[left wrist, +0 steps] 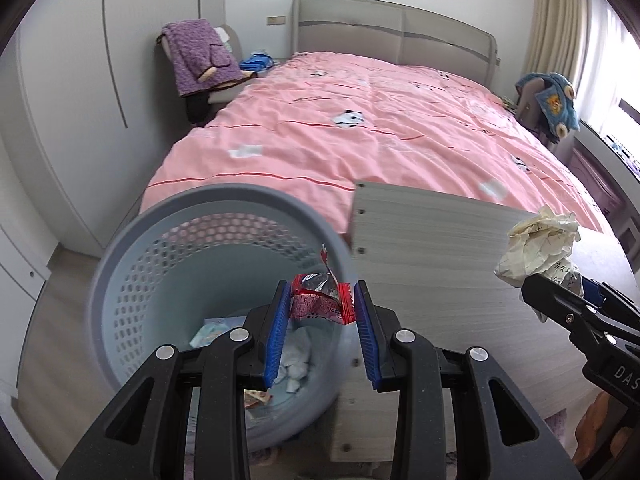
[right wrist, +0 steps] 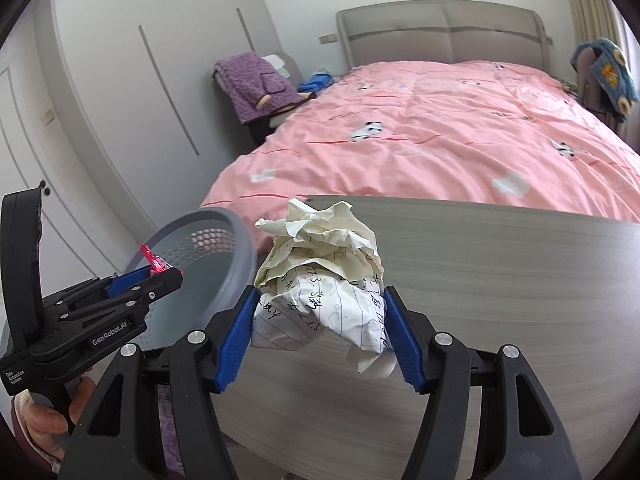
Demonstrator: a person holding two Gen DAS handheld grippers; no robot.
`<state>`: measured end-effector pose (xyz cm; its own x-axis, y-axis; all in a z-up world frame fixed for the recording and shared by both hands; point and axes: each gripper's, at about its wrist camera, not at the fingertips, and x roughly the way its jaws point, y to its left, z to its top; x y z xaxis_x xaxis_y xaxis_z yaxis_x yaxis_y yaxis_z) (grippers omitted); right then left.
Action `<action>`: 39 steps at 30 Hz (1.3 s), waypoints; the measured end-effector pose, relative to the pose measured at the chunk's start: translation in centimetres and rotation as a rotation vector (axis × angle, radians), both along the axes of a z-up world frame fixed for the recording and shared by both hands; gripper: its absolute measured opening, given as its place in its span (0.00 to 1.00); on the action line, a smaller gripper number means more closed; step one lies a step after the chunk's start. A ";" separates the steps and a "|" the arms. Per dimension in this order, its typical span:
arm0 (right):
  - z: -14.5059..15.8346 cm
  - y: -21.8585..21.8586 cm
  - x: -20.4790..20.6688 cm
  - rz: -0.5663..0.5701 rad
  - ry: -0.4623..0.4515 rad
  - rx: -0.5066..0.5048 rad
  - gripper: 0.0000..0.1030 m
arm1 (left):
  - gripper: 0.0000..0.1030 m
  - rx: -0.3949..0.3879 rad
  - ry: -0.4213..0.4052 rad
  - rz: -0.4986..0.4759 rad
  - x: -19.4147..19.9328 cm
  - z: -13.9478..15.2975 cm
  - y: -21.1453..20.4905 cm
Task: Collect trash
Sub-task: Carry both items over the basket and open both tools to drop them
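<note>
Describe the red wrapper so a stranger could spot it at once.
Find the pink bed; at its foot stands a grey bin. Over its mouth, the left gripper pinches the wrapper: red and silvery, unlike the pale paper wad nearby.

You see a red and silver wrapper [left wrist: 320, 298] over a grey-blue basket [left wrist: 160, 248] with a honeycomb perforated wall. Your crumpled paper [right wrist: 320, 280] is cream and white, lined, with dark handwriting. The tabletop [right wrist: 500, 280] is pale grey woodgrain; the bed cover [left wrist: 360, 128] is pink with panda prints.
</note>
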<state>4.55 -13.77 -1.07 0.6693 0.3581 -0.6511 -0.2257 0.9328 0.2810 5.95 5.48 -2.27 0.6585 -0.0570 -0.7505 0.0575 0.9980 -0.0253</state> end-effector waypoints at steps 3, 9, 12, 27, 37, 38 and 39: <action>0.1 2.4 0.6 0.045 -0.002 -0.015 0.59 | 0.31 0.008 -0.005 0.038 -0.1 -0.2 2.1; -0.2 6.6 2.1 0.120 0.013 -0.032 0.59 | 0.31 0.009 -0.002 0.104 0.2 -0.6 5.8; -0.6 8.5 2.9 0.152 0.024 -0.039 0.59 | 0.31 0.015 0.006 0.129 0.6 -1.0 7.4; -2.2 14.3 6.0 0.254 0.068 -0.070 0.62 | 0.31 0.003 0.064 0.187 3.2 -3.4 11.7; -1.9 15.0 6.4 0.254 0.059 -0.073 0.72 | 0.55 0.024 0.066 0.224 2.9 -3.2 12.5; -1.9 14.9 6.3 0.251 0.059 -0.073 0.72 | 0.57 0.024 0.065 0.224 2.9 -3.1 12.5; -1.9 14.9 6.3 0.247 0.058 -0.072 0.74 | 0.58 0.025 0.063 0.225 2.8 -3.0 12.5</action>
<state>10.83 1.08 -2.93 0.5284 0.4574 -0.7153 -0.4346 0.8694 0.2349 8.79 17.98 -5.29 0.6039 0.1052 -0.7901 -0.1674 0.9859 0.0033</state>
